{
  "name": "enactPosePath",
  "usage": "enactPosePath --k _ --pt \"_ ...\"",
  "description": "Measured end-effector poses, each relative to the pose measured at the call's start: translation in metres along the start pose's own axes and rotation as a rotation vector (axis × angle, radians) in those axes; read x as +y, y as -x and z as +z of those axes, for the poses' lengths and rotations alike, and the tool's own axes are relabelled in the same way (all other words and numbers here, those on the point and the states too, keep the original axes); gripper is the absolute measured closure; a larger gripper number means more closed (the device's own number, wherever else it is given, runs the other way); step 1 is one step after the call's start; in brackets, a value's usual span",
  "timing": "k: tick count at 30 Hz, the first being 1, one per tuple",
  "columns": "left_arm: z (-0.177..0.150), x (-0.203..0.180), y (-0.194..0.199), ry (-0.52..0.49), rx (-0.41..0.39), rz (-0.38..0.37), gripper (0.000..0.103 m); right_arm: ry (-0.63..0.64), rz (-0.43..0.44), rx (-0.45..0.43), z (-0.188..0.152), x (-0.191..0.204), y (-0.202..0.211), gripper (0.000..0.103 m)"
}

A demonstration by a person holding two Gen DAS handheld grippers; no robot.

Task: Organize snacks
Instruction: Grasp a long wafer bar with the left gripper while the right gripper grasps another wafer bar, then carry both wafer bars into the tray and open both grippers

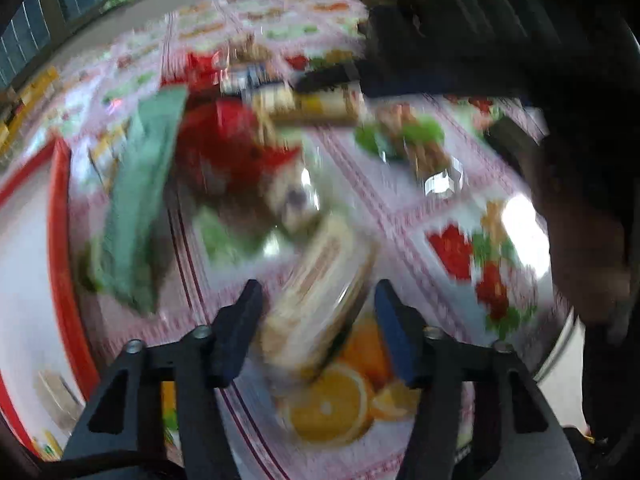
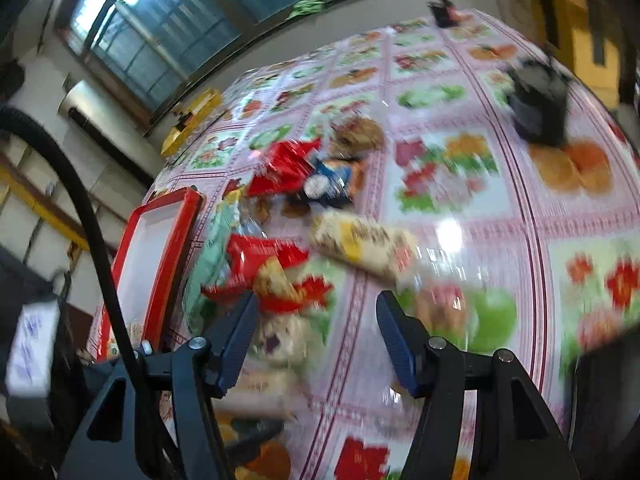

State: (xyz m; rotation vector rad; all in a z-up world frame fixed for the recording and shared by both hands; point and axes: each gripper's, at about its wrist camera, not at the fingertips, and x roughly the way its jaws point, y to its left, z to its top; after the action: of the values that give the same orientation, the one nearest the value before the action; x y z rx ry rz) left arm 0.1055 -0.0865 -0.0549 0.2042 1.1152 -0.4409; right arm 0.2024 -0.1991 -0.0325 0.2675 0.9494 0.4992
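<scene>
Both views are smeared with blur, so I read my left gripper (image 1: 316, 312) as wide open with a pale wafer pack (image 1: 320, 280) lying between its fingers on the worktop (image 1: 432, 208), though I cannot tell if either finger touches it. My right gripper (image 2: 316, 320) is also wide open and holds nothing, hanging over the heap of snacks (image 2: 280, 240). That heap sits just beside the red tray (image 2: 160, 248), its labels unreadable.

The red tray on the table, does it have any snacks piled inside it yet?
No. In the right wrist view the red tray shows a bare white floor, and the snack packets lie beside it on the tablecloth.
</scene>
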Motion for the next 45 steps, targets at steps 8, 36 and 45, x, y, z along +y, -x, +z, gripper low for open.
enactPosePath --k 8,36,45 --pt "-0.016 0.011 0.016 0.115 -0.027 -0.079 0.063 0.109 -0.144 0.053 0.040 0.000 -0.046 0.042" --pt "-0.037 0.017 0.062 0.227 -0.215 -0.092 0.069 0.080 -0.174 -0.170 -0.023 0.039 0.026 0.071" --pt "-0.074 0.132 0.158 0.594 -0.435 0.127 0.069 0.163 0.151 -0.140 -0.030 0.123 0.031 0.071"
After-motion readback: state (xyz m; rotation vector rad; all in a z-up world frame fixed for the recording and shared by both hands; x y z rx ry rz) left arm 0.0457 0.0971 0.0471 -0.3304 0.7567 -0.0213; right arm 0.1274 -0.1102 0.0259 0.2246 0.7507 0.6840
